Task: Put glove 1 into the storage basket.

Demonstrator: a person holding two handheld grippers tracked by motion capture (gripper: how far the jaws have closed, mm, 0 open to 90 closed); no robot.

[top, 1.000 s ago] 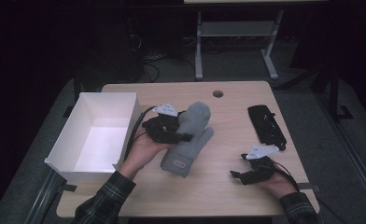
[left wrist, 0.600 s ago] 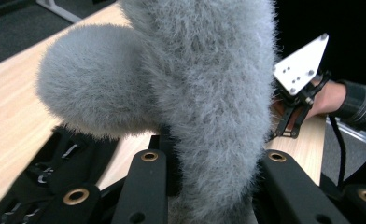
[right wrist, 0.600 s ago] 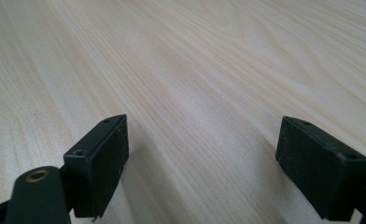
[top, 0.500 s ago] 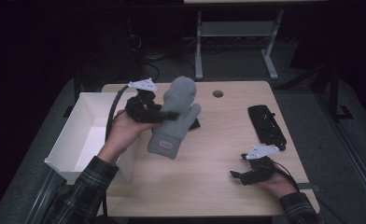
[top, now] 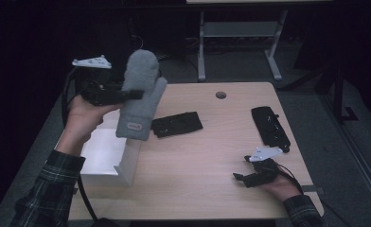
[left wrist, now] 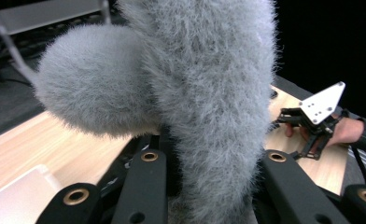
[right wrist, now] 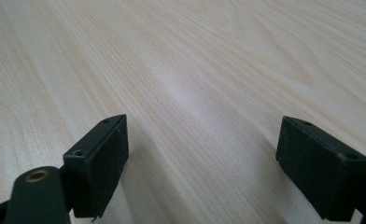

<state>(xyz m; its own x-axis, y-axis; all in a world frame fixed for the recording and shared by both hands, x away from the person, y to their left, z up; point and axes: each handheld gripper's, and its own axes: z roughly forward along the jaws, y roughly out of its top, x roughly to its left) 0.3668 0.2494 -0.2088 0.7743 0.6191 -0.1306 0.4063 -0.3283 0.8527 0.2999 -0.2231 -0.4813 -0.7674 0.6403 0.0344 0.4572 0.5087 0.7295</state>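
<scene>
Above the left edge of the light wooden surface [top: 207,156], the left tool [top: 127,93] pinches a fuzzy grey mitten [top: 140,92] between its black jaws, holding it aloft with the cuff hanging down over a white open box [top: 105,158]. Just beside the cuff lies a flat black rectangular pad [top: 176,124]; a second black pad [top: 269,125] lies well apart, toward the right. Near the front right corner, the right tool [top: 242,178] rests on the wood, jaws spread with nothing between them.
</scene>
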